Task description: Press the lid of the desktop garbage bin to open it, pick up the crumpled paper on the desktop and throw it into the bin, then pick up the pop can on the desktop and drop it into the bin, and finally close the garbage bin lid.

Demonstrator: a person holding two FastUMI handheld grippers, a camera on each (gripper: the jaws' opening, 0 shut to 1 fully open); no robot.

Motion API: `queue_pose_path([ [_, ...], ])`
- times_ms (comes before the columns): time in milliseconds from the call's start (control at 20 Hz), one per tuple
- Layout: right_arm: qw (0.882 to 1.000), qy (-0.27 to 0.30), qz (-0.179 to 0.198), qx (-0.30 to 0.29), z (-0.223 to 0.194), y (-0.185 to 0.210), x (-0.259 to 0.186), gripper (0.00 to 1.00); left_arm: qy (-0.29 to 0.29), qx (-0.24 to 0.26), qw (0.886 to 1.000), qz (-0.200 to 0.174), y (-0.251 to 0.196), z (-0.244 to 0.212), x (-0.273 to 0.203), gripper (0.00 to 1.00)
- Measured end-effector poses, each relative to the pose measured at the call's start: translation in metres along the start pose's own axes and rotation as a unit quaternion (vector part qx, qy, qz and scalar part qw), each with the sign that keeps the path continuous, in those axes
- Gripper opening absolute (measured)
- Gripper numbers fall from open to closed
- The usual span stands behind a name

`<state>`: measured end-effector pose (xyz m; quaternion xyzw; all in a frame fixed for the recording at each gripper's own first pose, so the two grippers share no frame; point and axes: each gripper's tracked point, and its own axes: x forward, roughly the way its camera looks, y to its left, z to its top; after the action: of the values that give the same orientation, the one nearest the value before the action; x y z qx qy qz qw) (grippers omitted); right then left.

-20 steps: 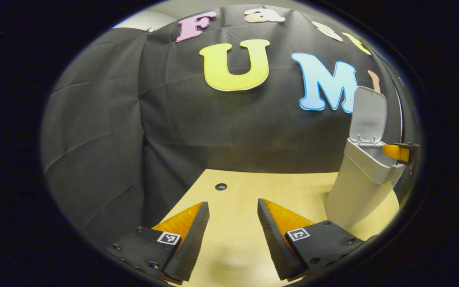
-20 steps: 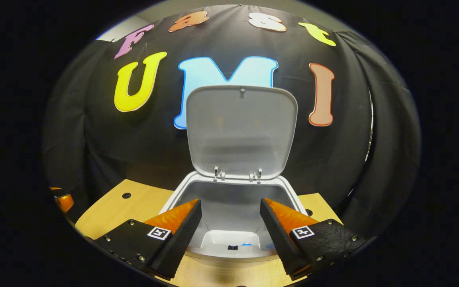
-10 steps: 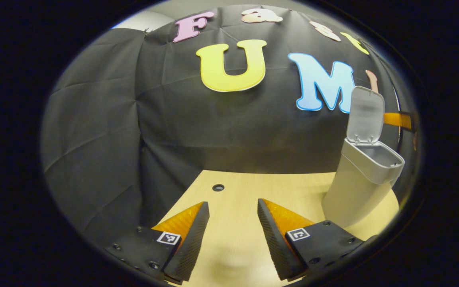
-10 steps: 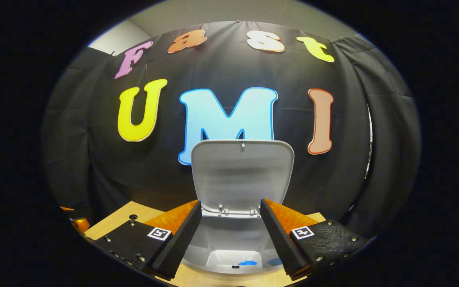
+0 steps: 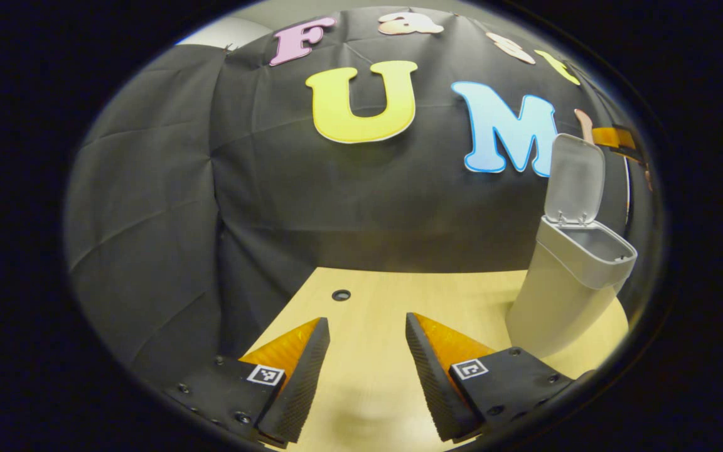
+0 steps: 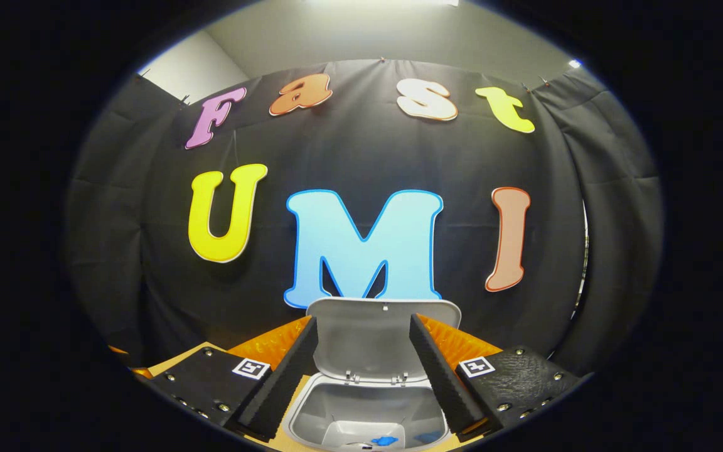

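From my left gripper view I see the left gripper (image 5: 366,326) hanging low over the pale wooden desktop (image 5: 374,301) with its fingers spread apart and nothing between them; bare wood runs ahead of the tips up to a small round hole (image 5: 341,294) near the table's far edge, where the black cloth wall (image 5: 148,207) hangs just behind. The grey garbage bin (image 5: 559,295) stands upright off to my right on the desktop, near its right-hand edge, and its lid (image 5: 575,182) is swung up on the rear hinges, standing nearly vertical against the wall. Beside the top of that lid I catch a finger of the right gripper (image 5: 612,137), raised well above the bin's rim. In the right gripper view the right gripper (image 6: 361,326) is also wide open and empty, its fingers framing the raised lid (image 6: 368,339) from the front, apart from it on both sides. Below them the bin (image 6: 302,419) mouth is open, and something blue (image 6: 386,441) lies at the bottom; I cannot tell what it is.
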<state>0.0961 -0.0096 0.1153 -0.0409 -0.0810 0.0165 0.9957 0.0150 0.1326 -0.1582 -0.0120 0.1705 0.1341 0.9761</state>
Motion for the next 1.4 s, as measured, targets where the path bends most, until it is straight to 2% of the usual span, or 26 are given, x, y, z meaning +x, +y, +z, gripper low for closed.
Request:
queue_pose_path([
  [450,0.999,-0.04,-0.018,0.008,0.044,-0.014,0.028,0.94,0.002,-0.009,1.0,0.013,0.011,-0.005,-0.007,0.82],
  [500,0.999,-0.041,-0.02,0.009,0.046,-0.016,0.034,0.91,0.003,-0.011,1.0,0.016,0.014,-0.006,-0.009,0.82],
  [600,0.998,-0.05,-0.023,0.009,0.053,-0.018,0.046,0.94,0.003,-0.016,1.0,0.022,0.019,-0.008,-0.012,0.82],
  [1150,0.999,-0.012,-0.046,0.011,0.016,-0.032,0.094,0.94,0.012,-0.027,0.998,0.056,0.047,-0.019,-0.021,0.82],
  [1200,0.999,-0.008,-0.048,0.008,0.013,-0.033,0.095,0.94,0.013,-0.028,0.998,0.057,0.048,-0.02,-0.021,0.89],
  [1250,0.999,-0.004,-0.049,0.005,0.009,-0.035,0.097,0.94,0.014,-0.03,0.998,0.058,0.048,-0.021,-0.021,0.82],
  [1400,0.999,0.003,-0.048,0.006,0.005,-0.035,0.099,0.92,0.014,-0.032,0.998,0.057,0.048,-0.022,-0.021,0.82],
])
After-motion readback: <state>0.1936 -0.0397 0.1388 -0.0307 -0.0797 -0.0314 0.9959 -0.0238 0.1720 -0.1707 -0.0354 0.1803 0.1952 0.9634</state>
